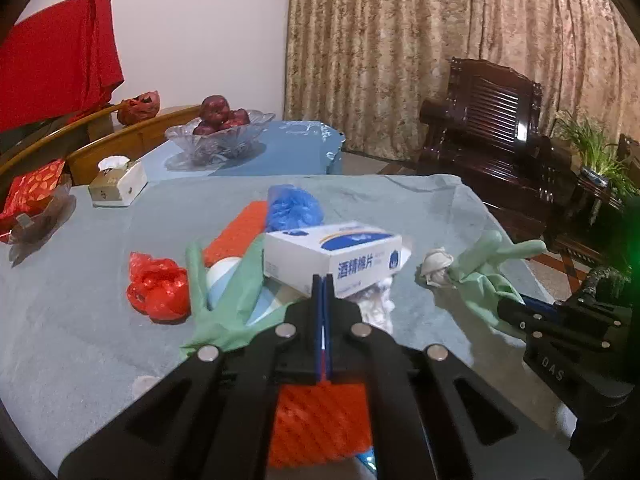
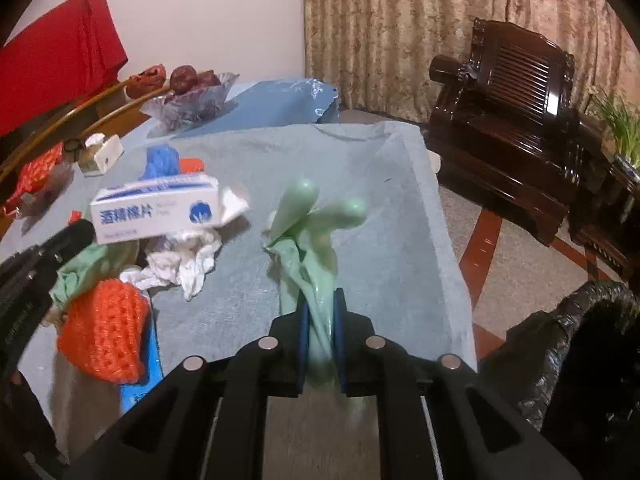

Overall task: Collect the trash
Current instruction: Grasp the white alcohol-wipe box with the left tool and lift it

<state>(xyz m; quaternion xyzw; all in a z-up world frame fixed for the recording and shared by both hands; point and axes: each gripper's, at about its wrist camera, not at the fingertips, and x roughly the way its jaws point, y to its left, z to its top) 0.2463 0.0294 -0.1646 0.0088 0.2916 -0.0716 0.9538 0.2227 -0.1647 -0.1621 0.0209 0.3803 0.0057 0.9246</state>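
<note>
Trash is mostly uncollected, as far as we can judge: the surface [image 1: 100, 312] under its grey-green cloth carries a white and blue box of alcohol pads [image 1: 334, 254], crumpled white tissue [image 2: 182, 260], a red plastic bag [image 1: 160, 286], a blue plastic bundle [image 1: 294, 206] and orange netting [image 2: 102, 330].

Our right claw [image 2: 320, 326] is clenched on a green rubber glove [image 2: 316, 240], whose cuff is pinched between the blue pads while its fingers stick up over the cloth. Our left claw [image 1: 322, 280] is fully clenched, pads pressed together; we see nothing clearly gripped, though a second green glove [image 1: 230, 304] lies just beside it on the left and the box sits right behind its tips.

A dark bag opening [image 2: 592, 344] shows at the lower right of the right wrist view, possibly the trash bag. We reckon the task is at an early stage: one glove in hand, everything else left.
</note>
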